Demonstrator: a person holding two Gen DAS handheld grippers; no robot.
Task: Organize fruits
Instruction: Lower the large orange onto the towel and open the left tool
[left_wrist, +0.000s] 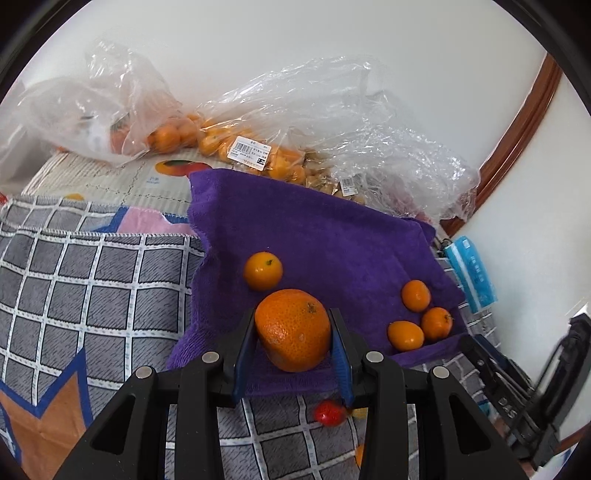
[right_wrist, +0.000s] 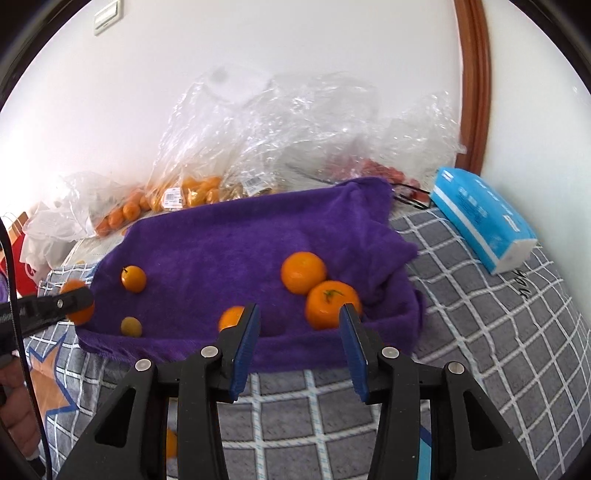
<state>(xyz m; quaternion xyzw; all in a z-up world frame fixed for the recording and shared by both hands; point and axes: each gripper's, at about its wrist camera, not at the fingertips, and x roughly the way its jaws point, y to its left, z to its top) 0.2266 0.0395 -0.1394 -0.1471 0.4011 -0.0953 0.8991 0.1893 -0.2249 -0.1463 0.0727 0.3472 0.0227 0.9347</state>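
An orange is gripped by the left gripper over a purple towel; the right gripper is open and empty.

The orange (left_wrist: 293, 328) is clamped between the blue pads of the left gripper (left_wrist: 293, 341) above the near edge of the towel (left_wrist: 332, 240), which is spread on a checked blanket (left_wrist: 92, 280). A small fruit (left_wrist: 263, 270) is seen just beyond the orange, and three more (left_wrist: 421, 317) are clustered near the towel's right edge. The right gripper (right_wrist: 299, 325) is held with parted jaws, nothing between them, before that cluster. Bags of fruit (left_wrist: 236, 144) are piled behind the towel, and a blue tissue pack (right_wrist: 484, 218) is laid at the right.
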